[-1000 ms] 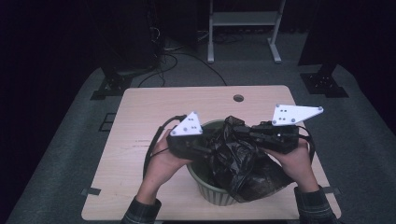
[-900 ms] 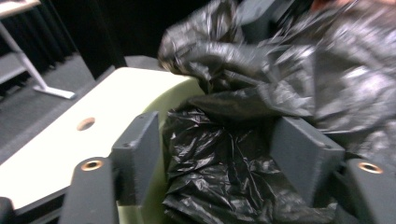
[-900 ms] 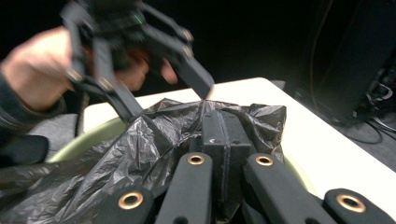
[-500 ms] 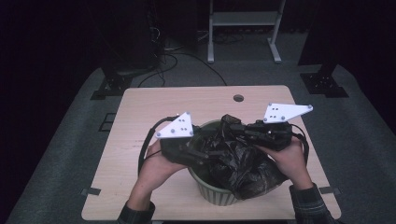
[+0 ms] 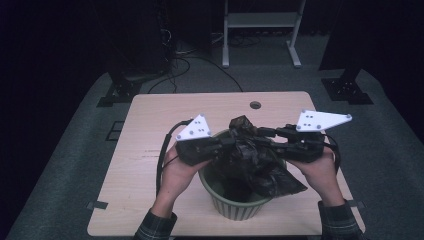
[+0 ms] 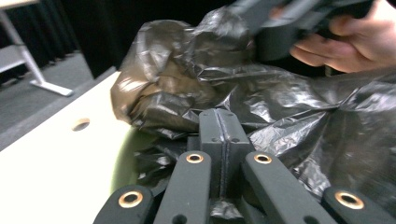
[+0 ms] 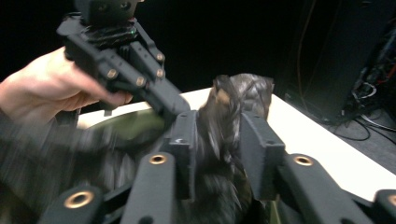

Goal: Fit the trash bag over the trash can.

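Both grippers engaged on black bag (image 5: 255, 160) bunched over green bin (image 5: 235, 205) at near table (image 5: 150, 150) edge. Left gripper (image 6: 219, 123) just clamped fully, a thin fold of film apparently pinched. Right gripper (image 7: 217, 135) just eased partway apart, film loose between jaws. Likely a grip handover for fitting the liner. Versus earlier frames: left hand shifted slightly inward, bag bunched higher.
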